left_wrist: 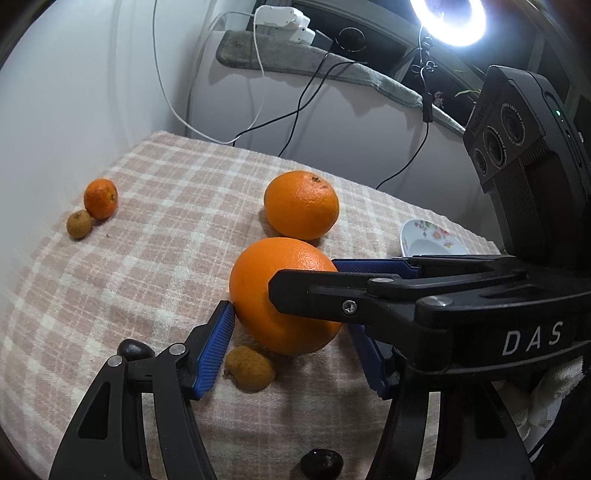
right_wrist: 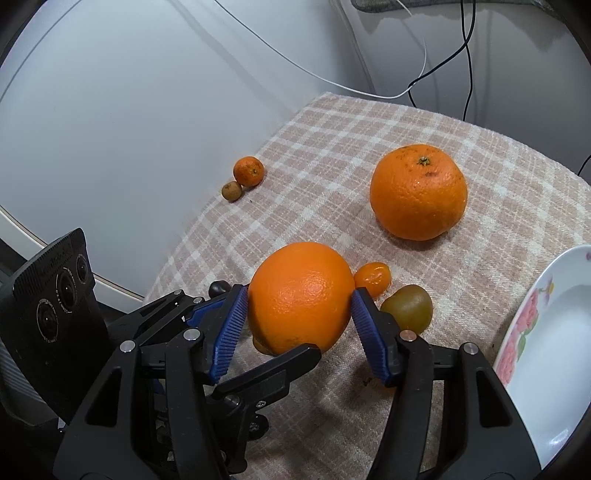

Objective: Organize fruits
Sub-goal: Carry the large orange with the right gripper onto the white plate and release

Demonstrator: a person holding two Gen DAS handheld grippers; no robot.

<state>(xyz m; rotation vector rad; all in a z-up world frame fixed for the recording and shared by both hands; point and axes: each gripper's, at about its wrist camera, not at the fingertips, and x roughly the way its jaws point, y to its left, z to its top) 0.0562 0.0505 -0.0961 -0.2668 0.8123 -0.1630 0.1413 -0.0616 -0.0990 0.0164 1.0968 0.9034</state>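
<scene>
A large orange [left_wrist: 273, 291] [right_wrist: 301, 295] sits on the checked cloth with both grippers around it. My left gripper [left_wrist: 291, 325] has its blue pads [left_wrist: 218, 347] against the orange's sides. My right gripper [right_wrist: 299, 314] also has its pads [right_wrist: 231, 325] touching both sides; in the left wrist view it crosses in front from the right. A second large orange [left_wrist: 301, 205] [right_wrist: 418, 192] lies behind. A small mandarin [left_wrist: 100, 198] [right_wrist: 249, 171] and a brown longan [left_wrist: 78, 224] [right_wrist: 231, 191] lie far left.
A floral white plate [right_wrist: 546, 354] [left_wrist: 424, 240] is at the right edge. A brown fruit [left_wrist: 250, 373], two dark fruits [left_wrist: 135, 349] [left_wrist: 321, 465], a kumquat [right_wrist: 373, 278] and an olive-green fruit [right_wrist: 408, 308] lie near the grippers. Cables and a ring light [left_wrist: 448, 18] hang behind.
</scene>
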